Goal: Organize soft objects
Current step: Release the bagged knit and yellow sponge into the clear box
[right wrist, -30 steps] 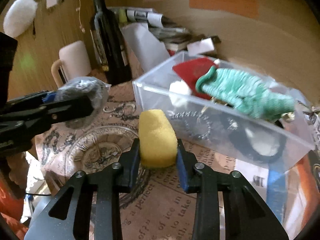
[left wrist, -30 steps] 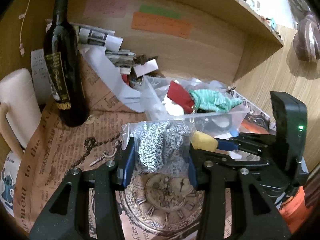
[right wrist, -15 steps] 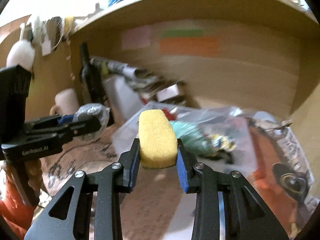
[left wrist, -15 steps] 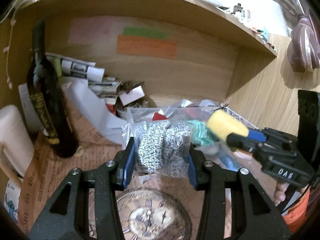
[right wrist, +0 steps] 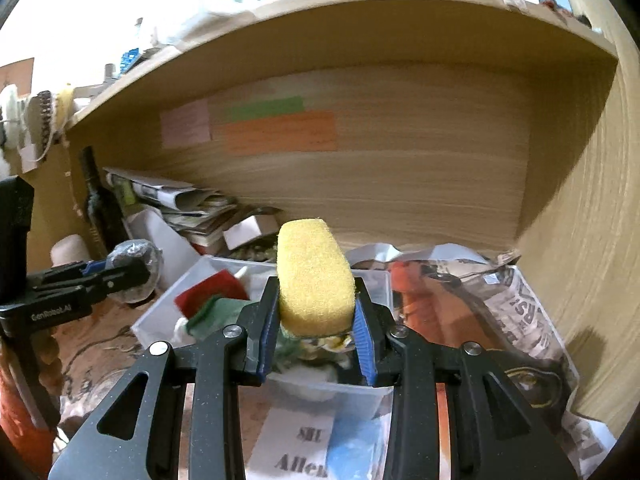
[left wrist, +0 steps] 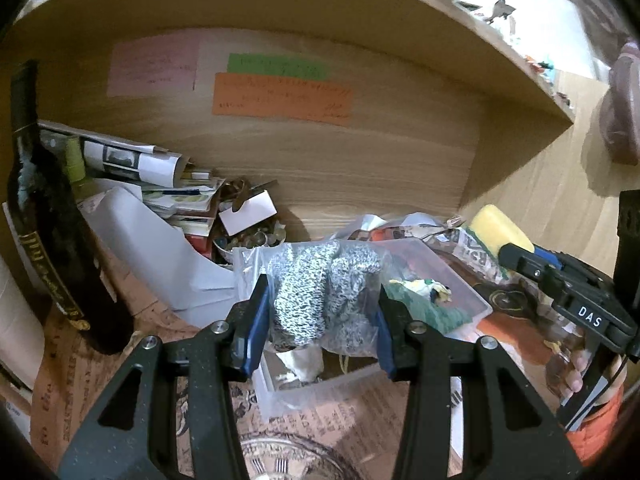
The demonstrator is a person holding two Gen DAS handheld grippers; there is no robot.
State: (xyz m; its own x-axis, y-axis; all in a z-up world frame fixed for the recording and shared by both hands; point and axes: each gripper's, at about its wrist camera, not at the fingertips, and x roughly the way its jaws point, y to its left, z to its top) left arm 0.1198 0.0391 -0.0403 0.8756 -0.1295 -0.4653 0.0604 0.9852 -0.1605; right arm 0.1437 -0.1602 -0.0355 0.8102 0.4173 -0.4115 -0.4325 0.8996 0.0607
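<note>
My left gripper (left wrist: 320, 320) is shut on a clear bag of black-and-white knit fabric (left wrist: 320, 288) and holds it above the near end of a clear plastic box (left wrist: 452, 280). My right gripper (right wrist: 316, 328) is shut on a yellow sponge (right wrist: 314, 276) and holds it above the same box (right wrist: 168, 308). The box holds a red cloth (right wrist: 212, 290), a green knit item (left wrist: 428, 308) and white pieces. The sponge also shows in the left wrist view (left wrist: 500, 232), the bagged knit in the right wrist view (right wrist: 134, 258).
A dark wine bottle (left wrist: 52, 248) stands at the left beside a cream mug (right wrist: 70, 250). A pile of papers and magazines (left wrist: 160, 184) lies against the wooden back wall. Printed newspaper (right wrist: 516, 312) covers the surface. A shelf board (right wrist: 360, 20) hangs overhead.
Both grippers rose and moved forward over the clear box, each still holding its object. The views tilted up toward the shelf's back wall.
</note>
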